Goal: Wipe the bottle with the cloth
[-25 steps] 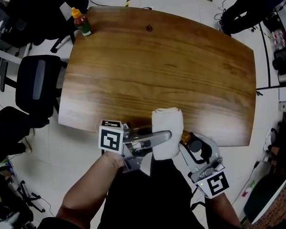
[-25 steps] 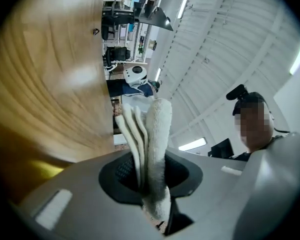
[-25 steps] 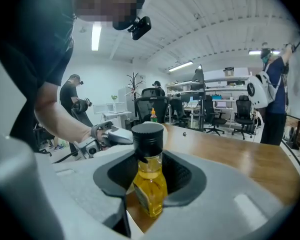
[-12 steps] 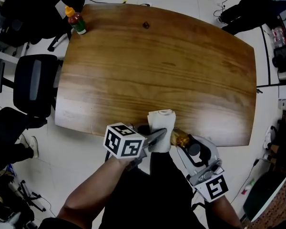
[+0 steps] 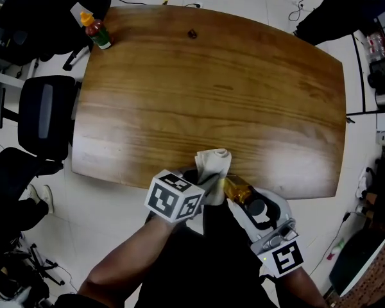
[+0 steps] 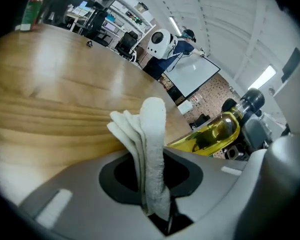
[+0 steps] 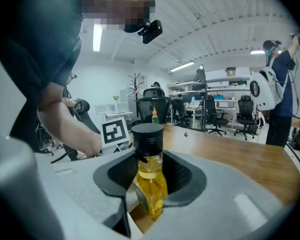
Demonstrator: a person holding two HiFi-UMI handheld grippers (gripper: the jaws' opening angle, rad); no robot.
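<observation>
Two grippers, tabletop point(image 5: 212, 76)'s near edge.
The left gripper point(image 6: 155, 184) clenches the cloth point(image 6: 151, 144) beside the bottle point(image 5: 239, 188) grasped in the right gripper point(image 7: 150, 184)'s fingers point(image 7: 230, 204); wiping seemingly not begun, so next press cloth to glass.

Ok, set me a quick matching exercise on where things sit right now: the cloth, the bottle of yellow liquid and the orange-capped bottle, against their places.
Things:
1. cloth
2. yellow bottle with the black cap
3. orange-capped bottle

Places:
A. standing on the far left corner of the table
B. clamped in the left tool
C. clamped in the right tool

Pairs: 1-B, 2-C, 3-A
</observation>
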